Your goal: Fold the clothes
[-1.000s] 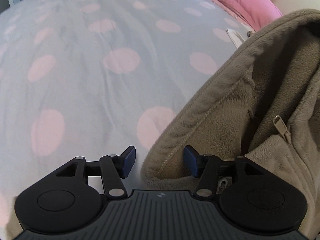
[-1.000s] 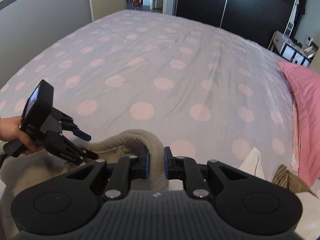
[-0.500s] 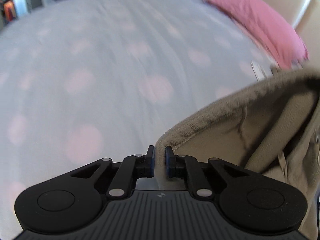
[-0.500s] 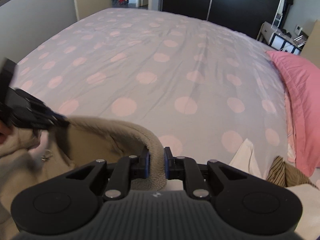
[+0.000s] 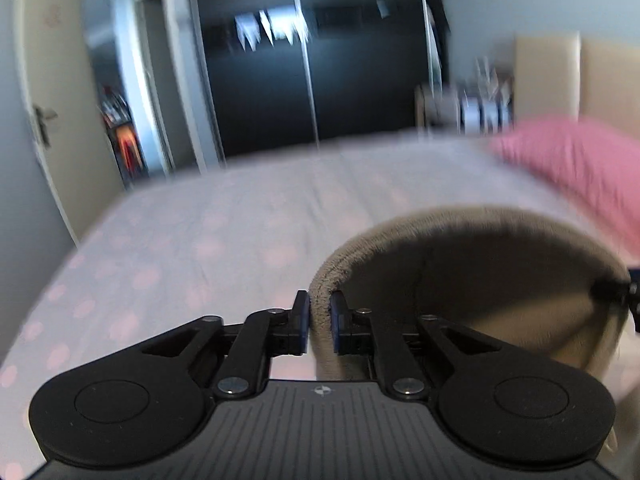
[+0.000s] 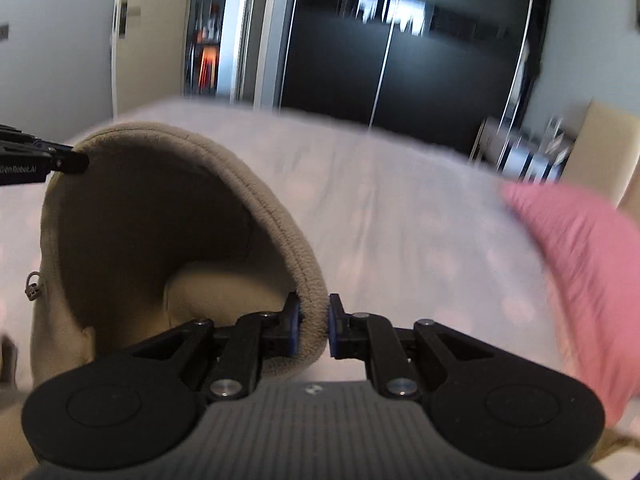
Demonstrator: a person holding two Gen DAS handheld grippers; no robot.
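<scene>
Black ribbed gripper [image 5: 319, 322], blue-padded fingers [image 5: 305, 320]

Colours and patterns. Fleece jacket [image 5: 472, 272], between and beside the fingers of both tongs: beige-brown, plain, darker in its shadowed hollow. Left tongs [image 5: 319, 322] and right tongs [image 6: 314, 326]: black bodies with dark blue pads [image 5: 304, 320]. Bedsheet [image 5: 224, 248], ahead of the tongs: pale lilac-white with pink dots. Pillow [image 6: 580, 264], ahead to the right: plain pink. Wardrobe [image 6: 400, 52], far ahead: glossy black. Door [image 5: 44, 92], far left: cream. Headboard [image 5: 580, 76], far right: beige.
</scene>
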